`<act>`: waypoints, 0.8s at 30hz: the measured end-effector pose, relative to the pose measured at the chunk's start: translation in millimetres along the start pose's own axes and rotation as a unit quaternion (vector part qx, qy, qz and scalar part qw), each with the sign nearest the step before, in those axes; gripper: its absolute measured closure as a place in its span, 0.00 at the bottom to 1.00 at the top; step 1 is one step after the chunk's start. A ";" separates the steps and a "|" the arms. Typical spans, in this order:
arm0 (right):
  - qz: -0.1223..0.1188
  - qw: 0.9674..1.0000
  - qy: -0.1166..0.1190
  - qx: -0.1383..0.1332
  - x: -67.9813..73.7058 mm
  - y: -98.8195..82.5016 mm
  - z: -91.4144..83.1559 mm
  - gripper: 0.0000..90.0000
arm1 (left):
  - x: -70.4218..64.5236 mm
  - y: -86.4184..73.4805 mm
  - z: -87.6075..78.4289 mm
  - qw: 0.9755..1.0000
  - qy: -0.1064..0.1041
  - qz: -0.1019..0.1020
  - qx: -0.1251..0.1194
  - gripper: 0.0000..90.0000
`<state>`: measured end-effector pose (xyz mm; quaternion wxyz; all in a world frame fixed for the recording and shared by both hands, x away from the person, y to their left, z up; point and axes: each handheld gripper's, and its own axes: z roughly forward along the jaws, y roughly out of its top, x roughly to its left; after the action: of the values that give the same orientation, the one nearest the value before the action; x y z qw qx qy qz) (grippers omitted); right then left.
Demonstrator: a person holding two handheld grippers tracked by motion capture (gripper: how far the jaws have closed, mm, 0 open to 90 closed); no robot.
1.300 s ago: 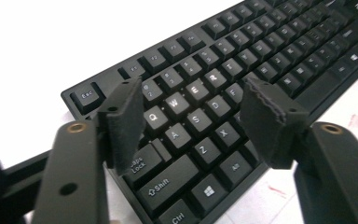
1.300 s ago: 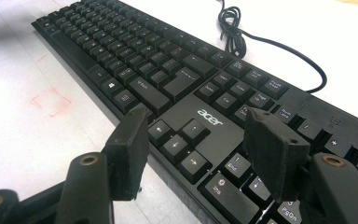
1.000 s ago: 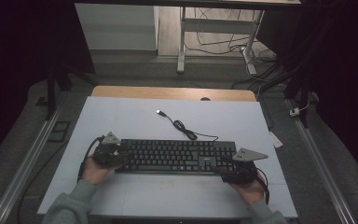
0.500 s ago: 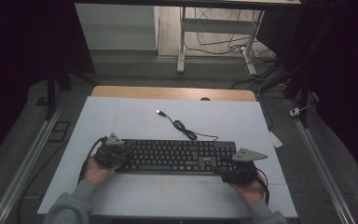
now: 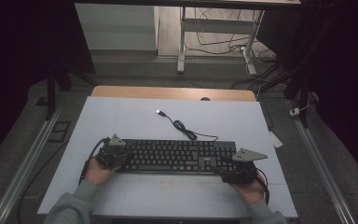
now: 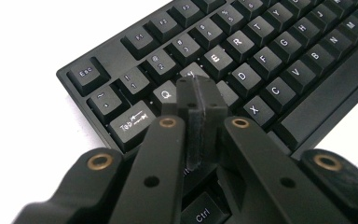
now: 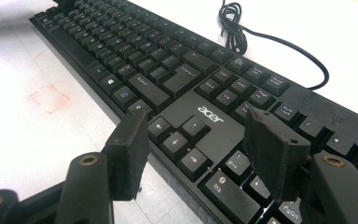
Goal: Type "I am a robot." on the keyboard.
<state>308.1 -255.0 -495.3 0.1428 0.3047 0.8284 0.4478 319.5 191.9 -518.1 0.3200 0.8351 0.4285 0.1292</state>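
Two grippers worked one black keyboard (image 5: 177,156), lying near the front edge of the white table (image 5: 121,116), cable (image 5: 186,130) trailing behind. Left gripper (image 6: 200,95): jaws pressed together, tips down among the keys near W. Right gripper (image 7: 200,140): jaws spread wide, straddling the arrow keys, nothing held. Probably pressing keys with closed tips. Best done by lowering straight onto a single keycap, keeping tips off neighbouring keys, and steadying the board with the right if needed.
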 end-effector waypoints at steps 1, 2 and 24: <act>0.000 1.000 0.000 0.000 0.0 0.0 0.0 0.46 | -0.1 -0.1 -0.1 1.000 0.000 0.000 0.000 0.99; -0.001 1.000 -0.002 0.001 0.1 0.1 -0.1 0.46 | -0.2 -0.1 0.0 1.000 0.001 0.001 0.000 0.99; 0.001 1.000 0.000 -0.002 -0.4 0.1 -1.0 0.46 | -6.1 -0.6 -10.0 0.999 -0.001 0.005 -0.032 0.99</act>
<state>307.9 -255.9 -494.7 0.1428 0.3054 0.8271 0.4497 310.5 191.5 -510.5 0.3460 0.8269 0.4195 0.1433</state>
